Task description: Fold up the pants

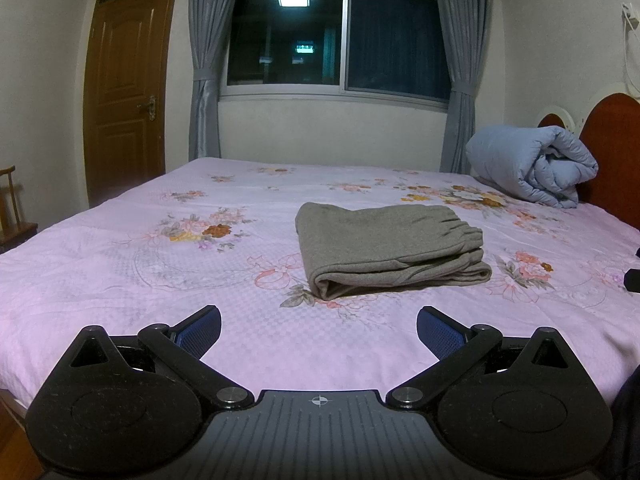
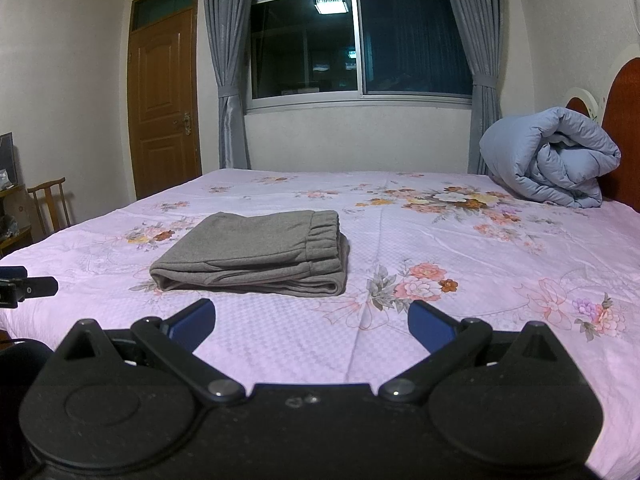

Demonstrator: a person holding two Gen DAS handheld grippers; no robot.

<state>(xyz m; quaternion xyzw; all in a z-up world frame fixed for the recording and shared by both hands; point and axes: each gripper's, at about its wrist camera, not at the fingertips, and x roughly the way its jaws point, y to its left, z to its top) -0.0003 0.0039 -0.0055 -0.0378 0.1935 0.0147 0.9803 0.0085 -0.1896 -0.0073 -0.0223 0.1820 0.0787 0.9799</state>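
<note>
The grey pants (image 1: 390, 250), folded into a compact stack with its long axis lying 9-to-3 on the bed (image 1: 120, 280), are seen at 1 o'clock from the left gripper (image 1: 319, 334) and 11 o'clock from the right gripper (image 2: 311, 326), both jaws spread wide and empty, neither clearly nearer.

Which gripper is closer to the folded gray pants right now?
Roughly equal, perhaps left. The left gripper sits open just short of the pants, slightly to their left; the right gripper sits open just short, toward their right end.
</note>
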